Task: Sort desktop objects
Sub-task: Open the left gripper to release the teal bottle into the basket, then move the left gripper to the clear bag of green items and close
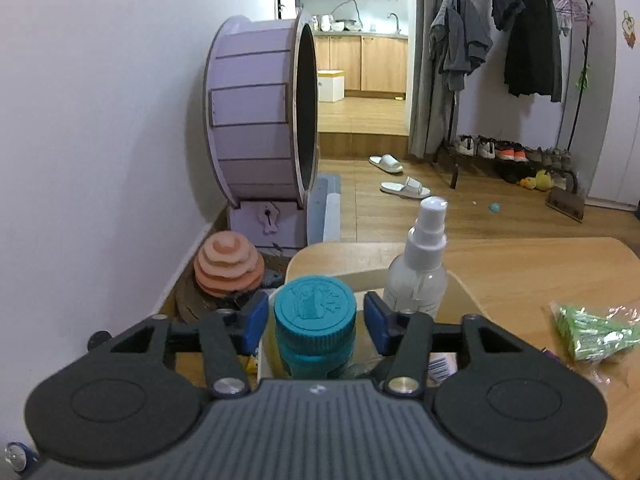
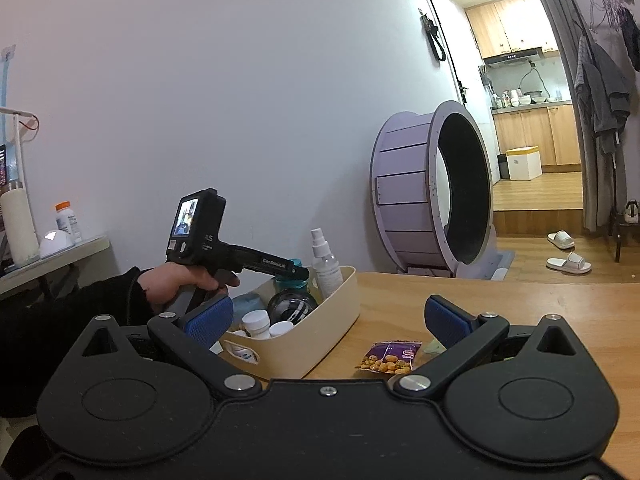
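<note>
Teal-capped jar (image 1: 315,322), its ribbed lid embossed with a raised emblem, stands between the left gripper (image 1: 316,320) pads, which sit just apart from the lid on both sides; whether they touch it lower down is hidden. Its base is cut off by the gripper body. It sits over the beige basket (image 2: 320,340), beside a clear spray bottle (image 1: 420,272). A hand (image 2: 180,284) grips the left handle. The right gripper (image 2: 328,320) hangs wide apart above a purple snack packet (image 2: 390,356) on the wooden table (image 2: 520,292).
</note>
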`<action>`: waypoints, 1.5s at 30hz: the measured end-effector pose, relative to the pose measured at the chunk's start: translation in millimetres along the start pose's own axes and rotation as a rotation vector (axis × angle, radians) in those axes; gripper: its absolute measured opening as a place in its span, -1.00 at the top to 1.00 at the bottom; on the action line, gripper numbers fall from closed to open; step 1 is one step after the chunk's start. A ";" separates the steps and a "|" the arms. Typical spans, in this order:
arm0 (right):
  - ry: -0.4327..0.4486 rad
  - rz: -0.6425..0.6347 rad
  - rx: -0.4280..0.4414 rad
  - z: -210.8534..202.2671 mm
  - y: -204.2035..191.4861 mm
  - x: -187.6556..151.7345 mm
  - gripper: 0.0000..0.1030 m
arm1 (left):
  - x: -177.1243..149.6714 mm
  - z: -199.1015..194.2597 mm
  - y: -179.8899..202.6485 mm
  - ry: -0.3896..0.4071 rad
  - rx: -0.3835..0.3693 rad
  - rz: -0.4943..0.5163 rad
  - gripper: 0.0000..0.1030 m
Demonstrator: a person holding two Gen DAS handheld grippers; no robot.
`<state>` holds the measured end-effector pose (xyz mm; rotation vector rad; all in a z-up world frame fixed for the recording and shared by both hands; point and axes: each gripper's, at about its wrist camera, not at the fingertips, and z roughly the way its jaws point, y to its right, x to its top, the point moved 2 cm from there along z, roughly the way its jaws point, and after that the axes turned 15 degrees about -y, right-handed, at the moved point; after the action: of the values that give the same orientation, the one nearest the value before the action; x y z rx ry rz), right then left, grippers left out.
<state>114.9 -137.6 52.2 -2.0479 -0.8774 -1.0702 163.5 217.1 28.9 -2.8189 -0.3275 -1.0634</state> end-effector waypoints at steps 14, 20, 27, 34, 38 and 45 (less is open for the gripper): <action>-0.060 0.009 -0.034 -5.7 28.3 -1.1 -1.00 | -48.3 -57.1 70.1 0.075 -0.204 0.129 -0.24; -0.051 0.045 -0.067 -21.8 53.8 -0.2 -1.00 | -74.3 -61.0 131.5 0.100 -0.278 0.292 -0.24; -0.097 0.011 -0.055 -36.0 67.2 -3.2 -1.00 | -85.4 -32.2 191.6 0.134 -0.294 0.528 -0.18; -0.092 0.023 -0.059 -42.8 77.5 -7.0 -1.00 | -82.8 -0.6 223.1 0.115 -0.221 0.694 0.17; -0.091 0.038 -0.062 -41.1 82.1 -8.9 -1.00 | -81.6 10.9 236.2 0.103 -0.196 0.790 0.26; -0.074 0.038 -0.046 -45.6 85.1 -9.9 -1.00 | -84.4 34.8 254.9 0.067 -0.153 0.926 0.18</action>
<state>158.9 -223.7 43.7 -2.1457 -0.8543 -1.0076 185.0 -37.7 -60.1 -2.5090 0.9985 -0.9395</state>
